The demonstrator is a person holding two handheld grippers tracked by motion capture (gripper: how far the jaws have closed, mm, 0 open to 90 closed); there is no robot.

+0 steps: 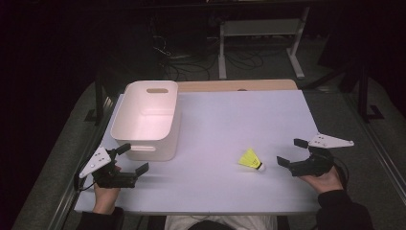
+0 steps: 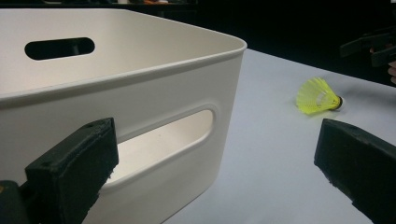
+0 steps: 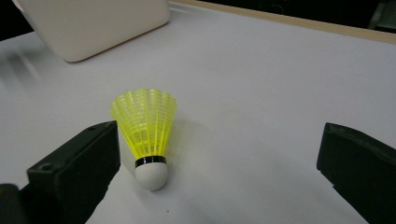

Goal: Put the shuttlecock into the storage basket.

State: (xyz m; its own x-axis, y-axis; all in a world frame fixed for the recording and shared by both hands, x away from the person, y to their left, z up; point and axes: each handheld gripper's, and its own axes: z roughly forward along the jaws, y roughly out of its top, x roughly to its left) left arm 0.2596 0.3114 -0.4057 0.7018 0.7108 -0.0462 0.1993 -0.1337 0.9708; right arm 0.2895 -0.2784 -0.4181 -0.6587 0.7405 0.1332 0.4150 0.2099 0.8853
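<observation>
Shuttlecock (image 3: 147, 137) cork and black band beside right jaws.

Black blocky jaws on both handheld grippers (image 1: 293, 154), grey three-cornered plates on top (screw holes dotted across), dark sleeves (image 1: 342, 210).

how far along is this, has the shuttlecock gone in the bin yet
Nothing looks done: the yellow shuttlecock lies on its side on the table, outside the white bin. In hand: the right gripper sits open beside its cork end, not gripping. The left gripper waits open by the bin. Left, presumably: grasp, carry, drop it in.
</observation>
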